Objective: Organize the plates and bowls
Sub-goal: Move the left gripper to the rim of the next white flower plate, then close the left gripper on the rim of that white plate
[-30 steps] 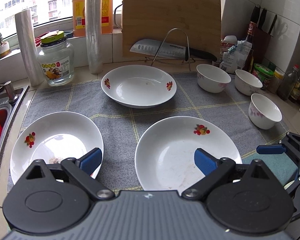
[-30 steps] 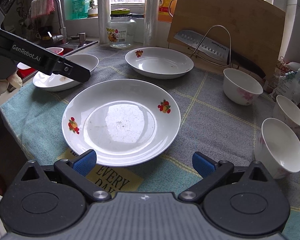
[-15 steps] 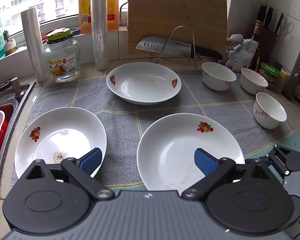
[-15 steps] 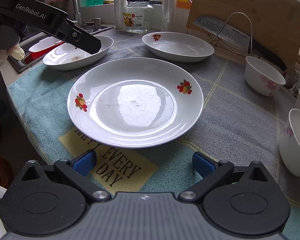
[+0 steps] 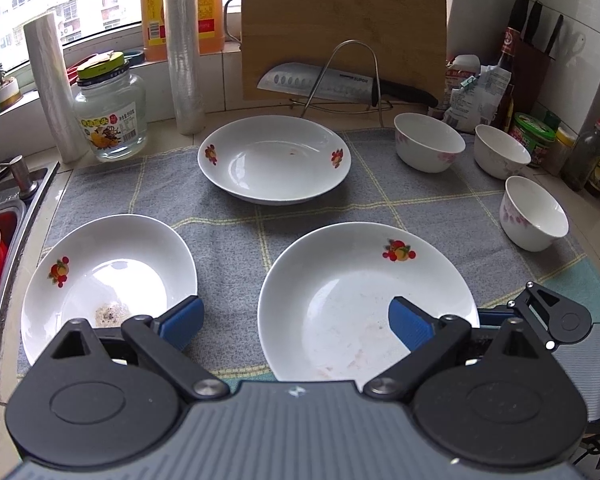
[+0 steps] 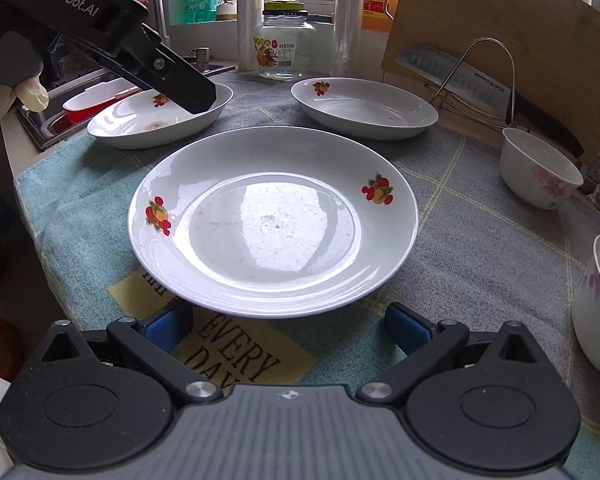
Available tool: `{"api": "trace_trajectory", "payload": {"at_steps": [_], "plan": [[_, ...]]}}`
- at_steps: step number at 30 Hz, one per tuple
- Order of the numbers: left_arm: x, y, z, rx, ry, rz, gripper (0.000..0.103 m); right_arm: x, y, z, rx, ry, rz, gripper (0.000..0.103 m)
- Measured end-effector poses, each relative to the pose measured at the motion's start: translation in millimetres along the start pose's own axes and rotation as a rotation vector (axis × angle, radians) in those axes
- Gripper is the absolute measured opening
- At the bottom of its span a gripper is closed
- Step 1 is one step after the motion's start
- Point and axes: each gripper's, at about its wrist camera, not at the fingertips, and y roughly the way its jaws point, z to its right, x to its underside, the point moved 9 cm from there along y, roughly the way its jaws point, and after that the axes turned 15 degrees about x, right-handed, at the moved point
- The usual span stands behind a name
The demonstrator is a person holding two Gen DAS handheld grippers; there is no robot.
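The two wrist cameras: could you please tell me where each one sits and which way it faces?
Left wrist: rides on the left gripper, high above the counter's near edge, facing the window; its own open blue fingers show, plus part of the right gripper at right.
Right wrist: rides on the right gripper, low at the near plate, facing the window; the left gripper and a gloved hand show at left.
Shared: three plates, bowls, the jar, the knife.

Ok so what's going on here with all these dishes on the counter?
A person is sorting dishes with two handheld grippers. Three white plates and three small bowls sit apart on a grey cloth, nothing stacked yet. The right gripper, jaws open, is low at the near edge of the front plate. The left gripper, also open, hovers between that plate and the left plate.
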Motion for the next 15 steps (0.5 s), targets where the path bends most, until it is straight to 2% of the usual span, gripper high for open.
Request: {"api": "trace_trajectory", "payload": {"at_steps": [8,15], "plan": [[-18.9,30.1,8.8,0.08,0.088,-0.073,0.098,0.9,-0.3,0.9,0.017,0.024,0.035,0.103],[-28.9,53.4,8.5,0.146,0.103,-0.134,0.097,0.0,-0.9,-0.8,0.023,0.033,0.043,0.103]]}}
